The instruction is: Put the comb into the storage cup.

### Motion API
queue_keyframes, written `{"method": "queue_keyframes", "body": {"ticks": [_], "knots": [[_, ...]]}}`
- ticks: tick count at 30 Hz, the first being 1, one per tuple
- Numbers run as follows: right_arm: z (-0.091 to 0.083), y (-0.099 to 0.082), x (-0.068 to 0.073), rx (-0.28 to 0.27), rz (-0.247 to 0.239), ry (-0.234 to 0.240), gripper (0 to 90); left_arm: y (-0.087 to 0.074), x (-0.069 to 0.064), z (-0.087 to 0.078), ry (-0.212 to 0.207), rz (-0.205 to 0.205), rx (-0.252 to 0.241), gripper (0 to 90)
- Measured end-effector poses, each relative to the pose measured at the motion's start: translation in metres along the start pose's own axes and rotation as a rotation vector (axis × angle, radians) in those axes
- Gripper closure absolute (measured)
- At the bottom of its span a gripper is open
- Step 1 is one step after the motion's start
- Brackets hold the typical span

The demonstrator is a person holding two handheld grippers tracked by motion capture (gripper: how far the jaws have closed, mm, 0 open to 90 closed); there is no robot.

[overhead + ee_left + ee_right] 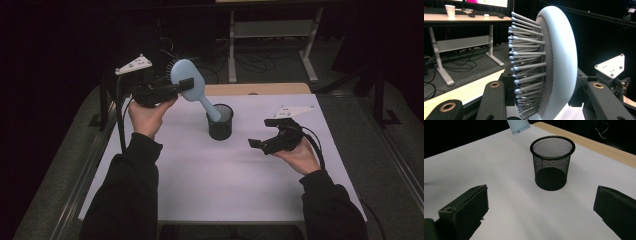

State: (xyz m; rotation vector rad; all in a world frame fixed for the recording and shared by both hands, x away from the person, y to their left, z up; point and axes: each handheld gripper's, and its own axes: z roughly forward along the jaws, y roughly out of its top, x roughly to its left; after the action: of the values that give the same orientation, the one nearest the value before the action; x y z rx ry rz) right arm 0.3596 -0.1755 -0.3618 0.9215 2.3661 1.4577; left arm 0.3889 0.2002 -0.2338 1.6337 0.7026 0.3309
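A person at a white counter [210,175] holds a pale blue hairbrush [189,80] above a black mesh cup [220,121], the left tongs [186,85] clamped across the brush's paddle-shaped head. In the left gripper view the two black jaws press the head from either side, bristles [524,65] pointing off to one flank, the smooth back to the other.

The brush's long axis runs on a slant, head up and toward the person's left, handle [208,108] down and toward the cup. In the high view the handle's blunt end lies at the cup's rim, and whether it has entered the mouth cannot be told. The right gripper view puts that blue end [518,126] beyond the cup [552,162], high and off to one side, apparently clear of the mesh.

The right tongs [260,137] hover empty, jaws spread wide and aimed at the cup from the person's right, near it but apart. The cup stands upright and empty near the far middle of the counter. Judging by this, the left hand, which carries the brush, is placed to tip the handle upright and lower it in.
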Motion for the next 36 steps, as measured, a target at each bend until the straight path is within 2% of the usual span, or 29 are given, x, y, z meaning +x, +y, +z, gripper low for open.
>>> {"method": "queue_keyframes", "body": {"ticks": [5,12,17,21,28,33,36], "knots": [[-0.011,-0.007,0.0,-0.057,-0.005,0.0,0.0,0.0,0.003,0.003,-0.012,-0.017,-0.036,54.0],[-0.019,-0.02,0.0,-0.06,-0.004,-0.005,0.0,0.002,0.01,0.008,0.015,0.0,-0.038,54.0],[-0.023,-0.03,-0.003,-0.051,0.008,-0.013,0.0,0.0,0.016,0.014,0.027,-0.005,-0.04,54.0],[-0.029,-0.036,-0.003,-0.062,0.018,-0.014,0.0,0.002,0.02,0.018,0.025,-0.018,-0.051,54.0],[-0.038,-0.047,-0.003,-0.062,0.018,-0.029,0.0,0.003,0.023,0.023,0.029,-0.011,-0.06,54.0],[-0.044,-0.054,-0.003,-0.072,0.022,-0.046,0.0,0.003,0.026,0.026,0.05,-0.006,-0.067,53.9],[-0.046,-0.059,-0.004,-0.066,0.023,-0.058,0.0,0.001,0.028,0.028,0.078,0.006,-0.069,53.7]]}}
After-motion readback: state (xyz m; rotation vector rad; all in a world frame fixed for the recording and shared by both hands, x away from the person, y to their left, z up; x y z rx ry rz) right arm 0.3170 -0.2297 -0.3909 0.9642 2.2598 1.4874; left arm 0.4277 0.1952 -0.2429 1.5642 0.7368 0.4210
